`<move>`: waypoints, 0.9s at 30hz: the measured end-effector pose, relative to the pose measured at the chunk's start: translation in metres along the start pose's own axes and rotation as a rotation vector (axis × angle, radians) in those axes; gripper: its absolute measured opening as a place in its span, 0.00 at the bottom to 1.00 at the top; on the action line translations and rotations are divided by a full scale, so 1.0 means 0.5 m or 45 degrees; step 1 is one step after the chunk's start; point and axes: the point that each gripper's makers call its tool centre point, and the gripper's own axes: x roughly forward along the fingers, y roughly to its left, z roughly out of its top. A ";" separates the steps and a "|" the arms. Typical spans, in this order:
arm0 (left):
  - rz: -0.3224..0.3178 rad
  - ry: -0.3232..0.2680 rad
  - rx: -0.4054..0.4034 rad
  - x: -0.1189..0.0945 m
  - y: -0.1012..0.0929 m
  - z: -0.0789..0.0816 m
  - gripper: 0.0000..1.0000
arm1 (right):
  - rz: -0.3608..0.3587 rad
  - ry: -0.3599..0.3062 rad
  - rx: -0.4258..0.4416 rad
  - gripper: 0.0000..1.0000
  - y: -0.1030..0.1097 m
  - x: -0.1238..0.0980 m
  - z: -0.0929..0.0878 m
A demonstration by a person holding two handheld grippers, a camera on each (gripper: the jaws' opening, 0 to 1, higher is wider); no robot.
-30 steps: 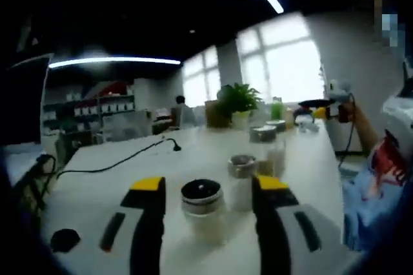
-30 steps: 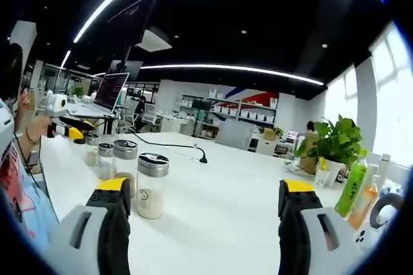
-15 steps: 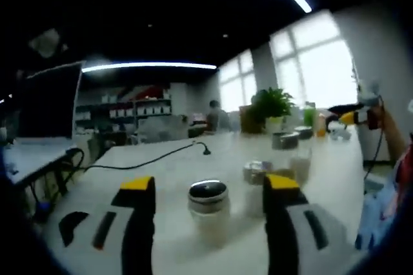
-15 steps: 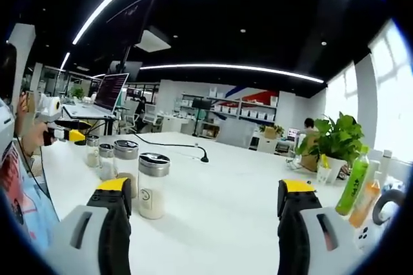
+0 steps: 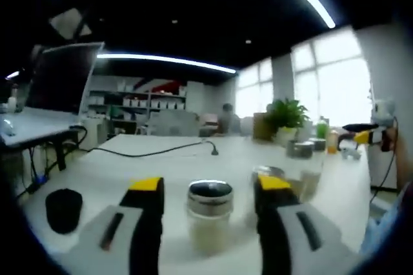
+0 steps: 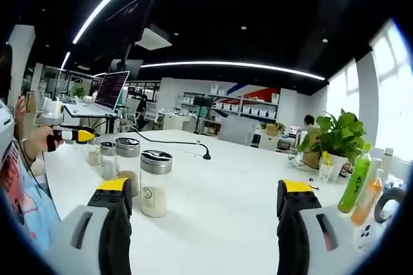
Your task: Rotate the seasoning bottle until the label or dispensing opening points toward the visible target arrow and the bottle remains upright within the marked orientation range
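Left gripper view: seasoning bottle [image 5: 210,220], upright on the white table [image 5: 148,162], standing between the two yellow-tipped jaws of the left hand-held gripper [image 5: 210,188]; jaws spread wide, a clear gap on either side of the bottle, nothing grasped. Bottle: clear walls, pale granular fill, shiny metal cap with dark top. Judged light, rigid, smooth-sided and likely slippery; possibly glass, so breakable if tipped. Best hold: the straight wall below the cap, squeezed gently and kept vertical while turning. Label and target arrow: cannot be made out here. Neighbours: a second jar [image 5: 268,178] just behind and to the right, partly hidden by the right jaw, close enough to be knocked; further jars [image 5: 300,149] beyond; black cable [image 5: 151,153] well behind; dark round object [image 5: 63,210] off to the left, well apart. Open table in front and to the left. Right gripper view: right hand-held gripper [image 6: 203,201], jaws wide apart, holding nothing, over bare table. A cluster of shakers [image 6: 155,181] stands near its left jaw, not touching; which of them is the task's bottle cannot be told. Green drink bottle [image 6: 357,184] and potted plant [image 6: 335,142] at the far right; broad free surface between.
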 end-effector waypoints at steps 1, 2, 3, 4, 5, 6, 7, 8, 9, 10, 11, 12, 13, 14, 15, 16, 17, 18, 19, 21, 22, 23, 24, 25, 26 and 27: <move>0.024 0.003 0.004 0.004 0.006 0.001 0.59 | 0.002 0.002 0.005 0.97 0.000 0.000 -0.001; 0.034 -0.002 0.003 0.008 0.007 0.003 0.59 | 0.002 0.005 0.010 0.96 -0.001 0.001 -0.003; 0.041 -0.011 0.002 0.011 0.007 0.005 0.59 | 0.002 0.009 0.015 0.96 -0.002 0.001 -0.005; 0.044 -0.023 0.006 0.012 0.005 0.005 0.59 | 0.002 0.011 0.017 0.96 -0.003 0.001 -0.007; 0.042 -0.028 0.013 0.011 0.003 0.003 0.61 | 0.002 0.013 0.016 0.96 -0.004 0.000 -0.008; 0.041 -0.049 0.012 0.011 0.002 0.003 0.61 | 0.000 0.014 0.015 0.96 -0.005 0.000 -0.009; 0.045 -0.083 -0.008 0.011 0.003 0.006 0.61 | -0.007 0.015 0.017 0.96 -0.007 0.000 -0.009; 0.053 -0.075 -0.019 0.013 0.006 0.002 0.60 | -0.017 0.015 0.022 0.96 -0.010 -0.001 -0.009; 0.059 -0.056 -0.026 0.017 0.008 -0.004 0.59 | -0.023 0.016 0.025 0.97 -0.012 -0.001 -0.010; 0.052 -0.037 -0.021 0.022 0.006 -0.010 0.59 | -0.024 0.017 0.025 0.96 -0.012 -0.001 -0.010; 0.049 -0.036 -0.021 0.022 0.004 -0.012 0.59 | -0.023 0.018 0.024 0.96 -0.011 -0.001 -0.010; 0.050 -0.038 -0.015 0.021 0.003 -0.013 0.58 | -0.019 0.019 0.022 0.96 -0.009 -0.001 -0.010; 0.049 -0.054 0.022 0.022 0.004 -0.009 0.55 | -0.016 0.018 0.019 0.96 -0.008 0.000 -0.009; 0.046 -0.056 0.032 0.022 0.004 -0.008 0.51 | -0.015 0.017 0.019 0.96 -0.006 0.000 -0.009; 0.045 -0.055 0.033 0.023 0.005 -0.008 0.49 | -0.013 0.018 0.022 0.96 -0.005 0.001 -0.009; 0.042 -0.054 0.034 0.024 0.005 -0.008 0.48 | -0.011 0.019 0.022 0.96 -0.004 0.002 -0.009; 0.039 -0.052 0.032 0.026 0.005 -0.008 0.48 | -0.009 0.022 0.022 0.96 -0.003 0.003 -0.010; 0.034 -0.047 0.029 0.028 0.004 -0.010 0.48 | -0.007 0.024 0.023 0.96 -0.002 0.003 -0.011; 0.031 -0.038 0.029 0.030 0.003 -0.013 0.48 | -0.006 0.025 0.024 0.96 -0.002 0.003 -0.011; 0.020 -0.018 0.031 0.035 0.001 -0.020 0.47 | -0.006 0.023 0.024 0.96 -0.001 0.003 -0.011; 0.014 -0.011 0.046 0.036 0.000 -0.023 0.45 | -0.006 0.023 0.022 0.96 -0.001 0.003 -0.010; 0.016 -0.008 0.054 0.036 0.001 -0.025 0.43 | -0.006 0.022 0.020 0.96 -0.001 0.002 -0.010; 0.015 -0.008 0.060 0.036 0.002 -0.026 0.41 | -0.006 0.020 0.019 0.96 -0.001 0.002 -0.009; -0.002 -0.009 0.051 0.038 -0.002 -0.025 0.38 | -0.007 0.019 0.020 0.96 -0.001 0.001 -0.009; -0.017 -0.005 0.044 0.038 -0.005 -0.026 0.35 | -0.007 0.019 0.020 0.96 0.000 0.001 -0.009; -0.015 -0.011 0.050 0.037 -0.006 -0.023 0.35 | -0.007 0.020 0.019 0.96 0.000 0.000 -0.009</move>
